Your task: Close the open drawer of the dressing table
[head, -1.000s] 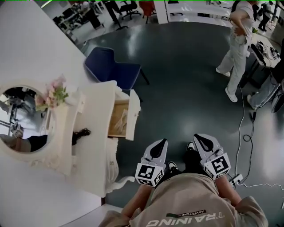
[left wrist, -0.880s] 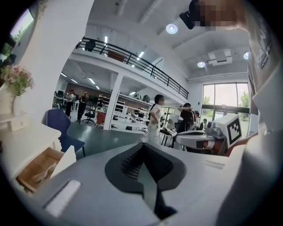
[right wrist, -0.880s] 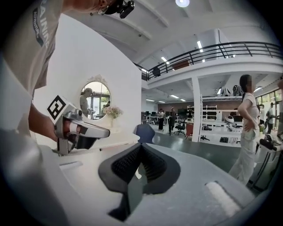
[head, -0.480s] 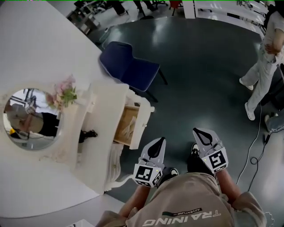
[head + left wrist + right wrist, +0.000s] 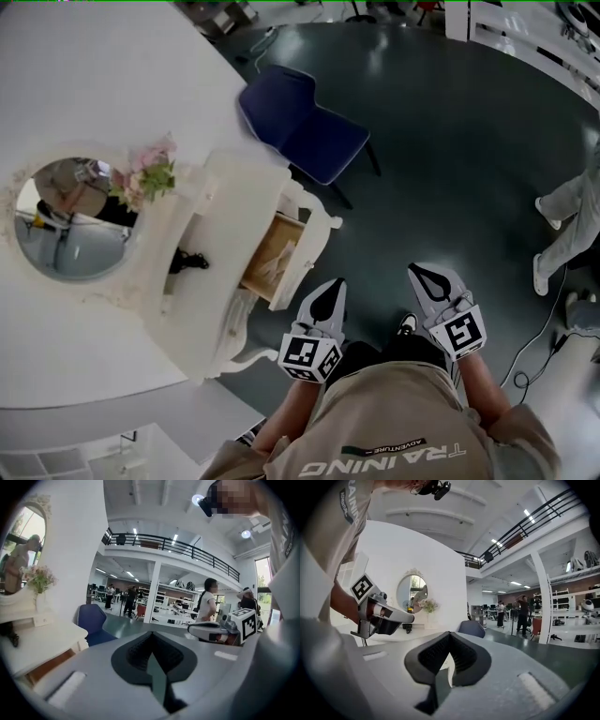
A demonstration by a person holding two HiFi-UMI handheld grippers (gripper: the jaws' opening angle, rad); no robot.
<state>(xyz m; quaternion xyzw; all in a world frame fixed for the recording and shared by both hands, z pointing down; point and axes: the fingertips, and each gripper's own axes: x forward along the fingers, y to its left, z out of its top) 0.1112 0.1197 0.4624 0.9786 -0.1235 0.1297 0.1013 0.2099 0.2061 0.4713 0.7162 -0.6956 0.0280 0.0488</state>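
Note:
The white dressing table (image 5: 220, 281) stands at the left against a white wall. Its open drawer (image 5: 274, 255) sticks out to the right, with a wooden bottom and a white front (image 5: 309, 246). My left gripper (image 5: 333, 289) is shut and empty, just right of and below the drawer front, apart from it. My right gripper (image 5: 420, 275) is shut and empty too, held farther right over the dark floor. In the left gripper view the left gripper (image 5: 151, 637) has the drawer's wood (image 5: 47, 665) low at its left. The right gripper (image 5: 450, 637) faces the mirror wall.
An oval mirror (image 5: 70, 220), pink flowers (image 5: 145, 173) and a small black object (image 5: 187, 261) are on the table. A blue chair (image 5: 309, 131) stands just beyond the drawer. A person's legs (image 5: 572, 225) and a floor cable (image 5: 553, 347) are at the right.
The view has swung and drawn closer: table, drawer and chair have shifted right and now lie nearer both grippers. Both grippers stay shut in front of the body.

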